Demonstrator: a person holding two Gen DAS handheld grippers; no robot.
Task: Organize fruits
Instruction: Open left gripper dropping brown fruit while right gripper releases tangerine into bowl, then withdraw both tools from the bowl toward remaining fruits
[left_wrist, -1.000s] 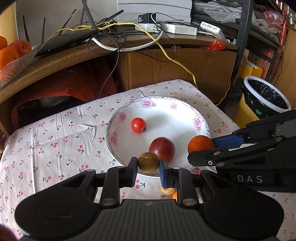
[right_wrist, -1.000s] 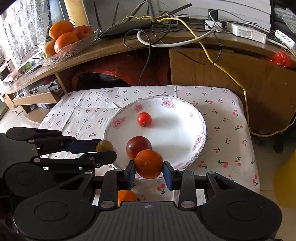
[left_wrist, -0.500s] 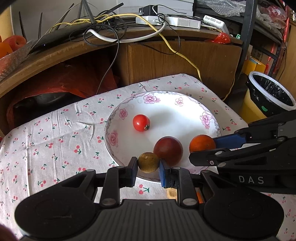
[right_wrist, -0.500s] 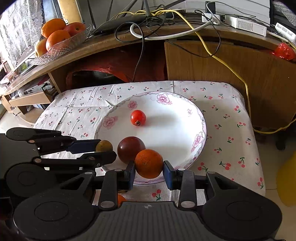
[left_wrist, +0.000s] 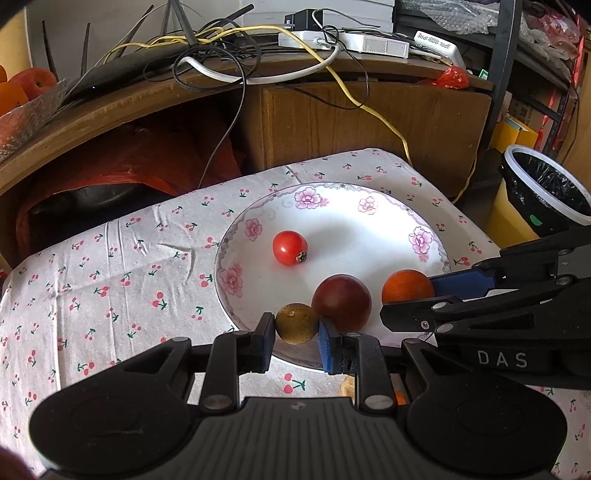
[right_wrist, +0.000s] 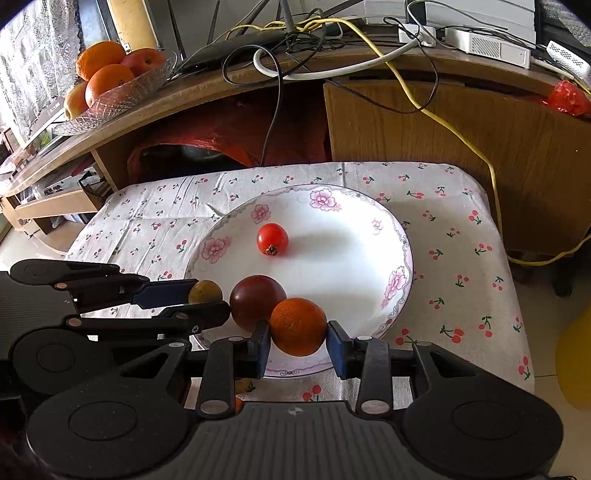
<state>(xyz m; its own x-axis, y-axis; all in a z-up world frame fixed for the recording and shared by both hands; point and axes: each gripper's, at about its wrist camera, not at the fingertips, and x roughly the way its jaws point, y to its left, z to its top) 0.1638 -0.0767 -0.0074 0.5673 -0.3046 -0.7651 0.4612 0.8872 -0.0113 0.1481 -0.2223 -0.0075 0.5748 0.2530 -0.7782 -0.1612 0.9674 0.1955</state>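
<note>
A: Any writing? "DAS" in white on the right gripper body, seen from the left wrist. White boxes on the wooden shelf: labels too small to read.

B: Grips? Left gripper clamps a small brownish-green fruit at the plate's near-left rim. Right gripper clamps an orange at the near rim.

A: Between them a dark red fruit, touching the orange. A small red fruit sits mid-plate, apart.

B: Hidden: orange scraps under both gripper bodies at the cherry-print cloth's near edge; unidentifiable.
</note>
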